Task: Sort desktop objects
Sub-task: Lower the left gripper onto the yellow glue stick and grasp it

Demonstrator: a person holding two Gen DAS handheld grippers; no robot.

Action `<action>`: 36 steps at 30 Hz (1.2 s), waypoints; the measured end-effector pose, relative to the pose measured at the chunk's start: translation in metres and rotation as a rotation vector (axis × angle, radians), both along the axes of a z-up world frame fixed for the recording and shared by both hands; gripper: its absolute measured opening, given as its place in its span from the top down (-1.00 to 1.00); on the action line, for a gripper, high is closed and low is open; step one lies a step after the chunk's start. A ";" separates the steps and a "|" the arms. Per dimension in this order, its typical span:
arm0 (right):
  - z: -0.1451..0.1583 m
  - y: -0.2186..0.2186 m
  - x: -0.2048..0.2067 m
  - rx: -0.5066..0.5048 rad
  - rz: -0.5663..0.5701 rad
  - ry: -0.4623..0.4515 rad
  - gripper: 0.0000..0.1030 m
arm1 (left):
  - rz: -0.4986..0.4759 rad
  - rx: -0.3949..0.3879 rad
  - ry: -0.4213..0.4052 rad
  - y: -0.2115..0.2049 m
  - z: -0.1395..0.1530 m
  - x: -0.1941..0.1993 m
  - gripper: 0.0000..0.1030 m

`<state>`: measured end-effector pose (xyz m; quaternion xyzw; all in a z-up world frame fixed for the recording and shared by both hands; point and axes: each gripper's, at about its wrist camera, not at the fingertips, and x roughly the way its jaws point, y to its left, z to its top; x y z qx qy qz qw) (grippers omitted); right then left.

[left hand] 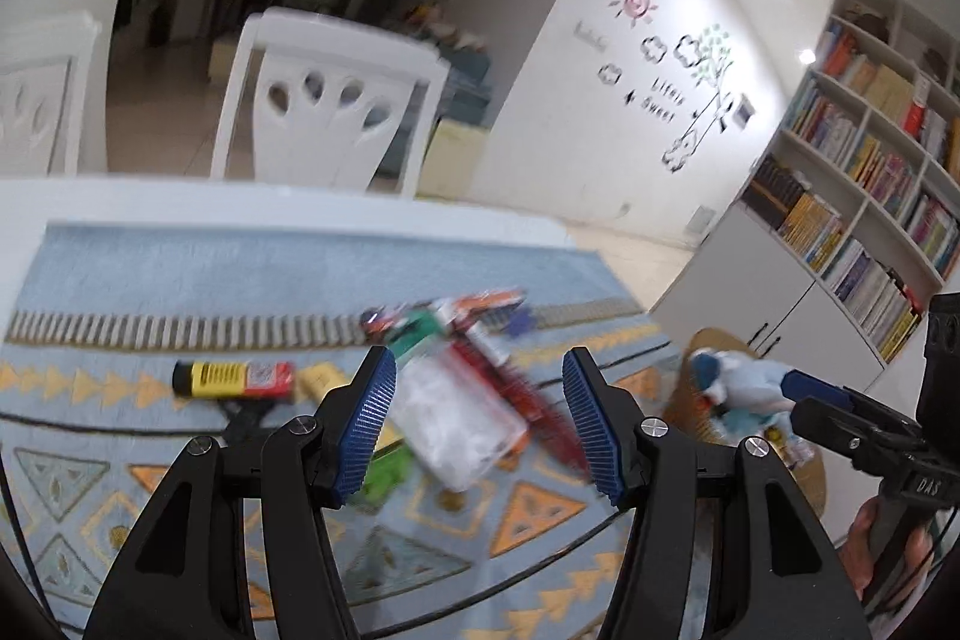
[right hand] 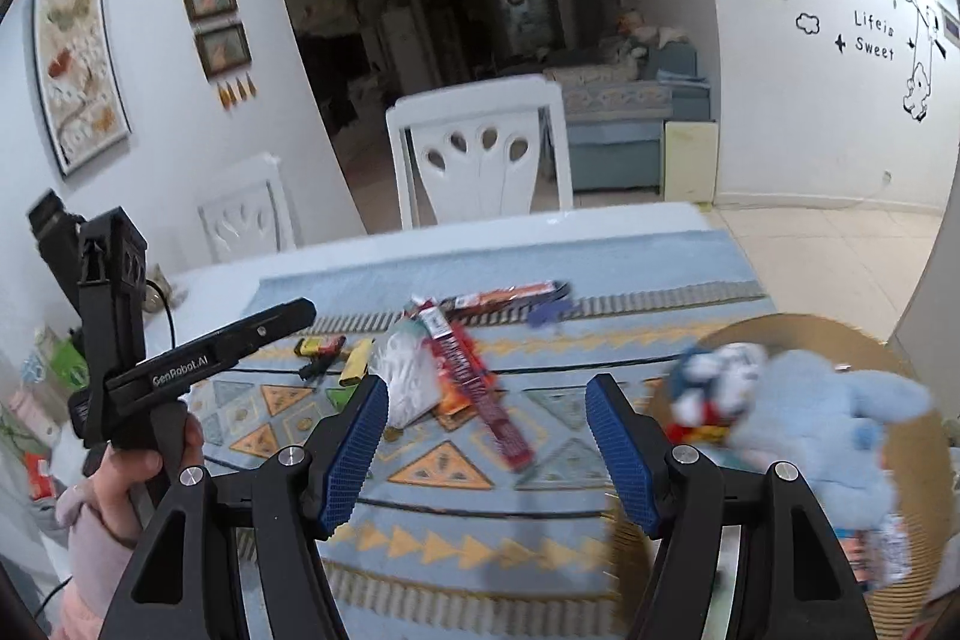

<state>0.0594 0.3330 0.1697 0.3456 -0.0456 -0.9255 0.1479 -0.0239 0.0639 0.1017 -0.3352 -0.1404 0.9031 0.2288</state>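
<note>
Patterned blue tablecloth (right hand: pixel 456 520), blurred clutter, perhaps snack packets (right hand: pixel 474 376), white chair (right hand: pixel 480 154)

Table mat (right hand: pixel 540 496): pale blue, orange and grey triangles.
Plush toy (right hand: pixel 822 424): light blue.
Far-left tube (left hand: pixel 234 379): yellow, black, red.
Packet (right hand: pixel 480 388): red, perhaps white print.
Basket (right hand: pixel 798 334): tan.

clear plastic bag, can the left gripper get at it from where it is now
Probably yes: the left gripper is open with the clear plastic bag straight ahead between its fingers; only a red packet lies against the bag's side.
</note>
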 end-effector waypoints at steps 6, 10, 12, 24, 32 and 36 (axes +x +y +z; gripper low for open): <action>-0.054 -0.033 -0.054 -0.009 -0.022 -0.083 -0.30 | -0.007 -0.084 -0.024 0.003 -0.023 -0.009 -0.08; -0.082 -0.035 -0.073 -0.006 -0.042 -0.115 -0.30 | 0.037 -0.083 -0.043 -0.013 -0.036 -0.015 -0.08; -0.092 -0.034 -0.074 0.021 -0.057 -0.093 -0.30 | 0.079 -0.066 -0.068 -0.025 -0.044 -0.019 -0.08; -0.111 -0.040 -0.071 0.108 -0.011 -0.015 -0.28 | 0.161 -0.100 -0.126 -0.079 -0.060 -0.046 -0.08; -0.122 -0.039 -0.075 0.079 0.016 -0.077 -0.28 | -0.078 -0.346 -0.063 -0.068 -0.073 -0.076 -0.13; -0.123 -0.040 -0.075 0.080 0.013 -0.080 -0.28 | -0.158 -0.155 -0.185 -0.086 -0.079 -0.090 -0.14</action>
